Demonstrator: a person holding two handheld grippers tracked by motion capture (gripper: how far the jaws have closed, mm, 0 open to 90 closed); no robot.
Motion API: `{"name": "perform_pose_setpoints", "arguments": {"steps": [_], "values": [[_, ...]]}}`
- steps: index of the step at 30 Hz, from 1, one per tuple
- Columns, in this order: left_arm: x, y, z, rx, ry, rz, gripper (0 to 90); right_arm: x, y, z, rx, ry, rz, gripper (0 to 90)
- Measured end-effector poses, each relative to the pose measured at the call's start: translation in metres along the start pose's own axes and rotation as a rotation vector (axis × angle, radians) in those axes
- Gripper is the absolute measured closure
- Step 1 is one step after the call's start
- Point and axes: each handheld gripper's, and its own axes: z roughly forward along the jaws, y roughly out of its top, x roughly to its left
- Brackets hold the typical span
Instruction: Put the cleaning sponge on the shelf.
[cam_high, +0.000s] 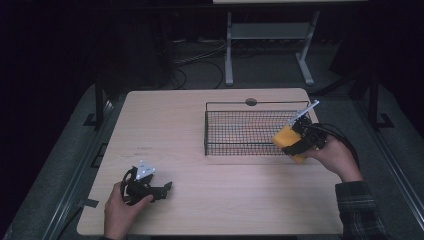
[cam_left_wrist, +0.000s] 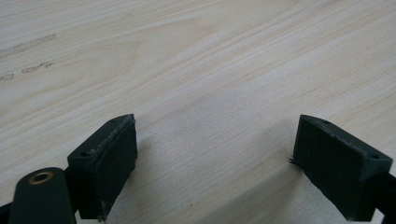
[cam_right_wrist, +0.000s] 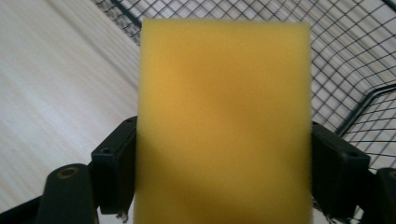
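Sponge (cam_right_wrist: 224, 121) clamped between the right gripper (cam_high: 295, 142) jaws at the wire basket's (cam_high: 240, 150) near rim; next, carry over and release inside. Left gripper (cam_high: 162, 190) rests wide open, empty, on the worktop (cam_high: 200, 200).

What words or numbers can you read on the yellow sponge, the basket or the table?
None: there is nothing to read here.
The yellow sponge is plain.
The wire basket carries no label or tag.
The table shows wood grain and a few faint smudges, no writing.
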Motion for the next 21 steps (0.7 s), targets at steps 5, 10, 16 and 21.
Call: {"name": "perform_pose_setpoints", "arguments": {"steps": [5, 10, 16, 21], "values": [[0.0, 0.0, 0.0, 0.0, 0.0, 0.0, 12.8, -0.013, 0.006, 0.001, -0.003, -0.029, 0.027, 22.0], [0.0, 0.0, 0.0, 0.0, 0.0, 0.0, 12.8, -0.024, 0.011, 0.001, -0.006, -0.043, 0.051, 22.0], [0.0, 0.0, 0.0, 0.0, 0.0, 0.0, 12.9, -0.036, 0.017, 0.005, -0.005, -0.047, 0.082, 21.9], [0.0, 0.0, 0.0, 0.0, 0.0, 0.0, 12.9, -0.047, 0.023, 0.01, -0.01, -0.049, 0.113, 22.0]]}}
